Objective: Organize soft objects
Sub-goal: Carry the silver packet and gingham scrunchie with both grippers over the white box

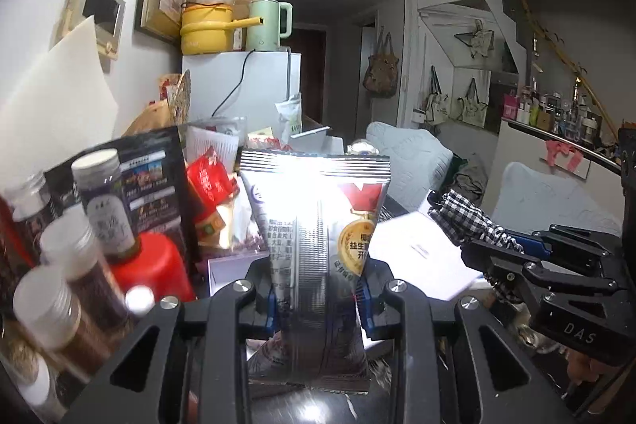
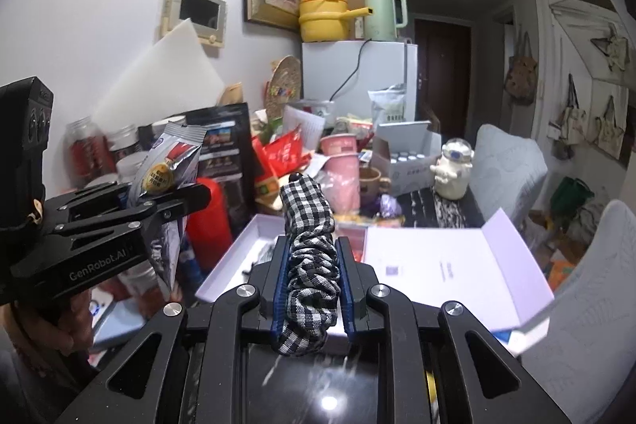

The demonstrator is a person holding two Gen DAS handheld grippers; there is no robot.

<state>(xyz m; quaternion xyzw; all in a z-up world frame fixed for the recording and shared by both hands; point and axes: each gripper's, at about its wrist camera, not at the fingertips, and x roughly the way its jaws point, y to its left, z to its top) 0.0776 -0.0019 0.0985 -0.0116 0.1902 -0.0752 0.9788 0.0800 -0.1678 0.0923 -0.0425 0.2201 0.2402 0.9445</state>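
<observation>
Left wrist view: silver snack pouch [image 1: 318, 245] upright, clamped between left tongs [image 1: 318, 299], raised clear of crowded jars [image 1: 67, 257]; right wrist view: checked fabric scrunchie [image 2: 310, 257] pinched in right tongs [image 2: 311, 289], tilted slightly downward above open white box [image 2: 437, 261] on cluttered counter [image 2: 449, 209].

The snack packet [image 1: 318, 245] is glossy silver foil, crinkled, and throws back a bright glare. The scrunchie [image 2: 310, 257] is soft woven cloth in a black-and-white check, gathered into folds. Each tool [image 2: 311, 299] is matt black plastic with shiny metal screw heads and ribbed blue pads [image 2: 280, 289]. The open box [image 2: 449, 265] is smooth matt white card. The table [image 2: 330, 384] is dark and glossy.
</observation>
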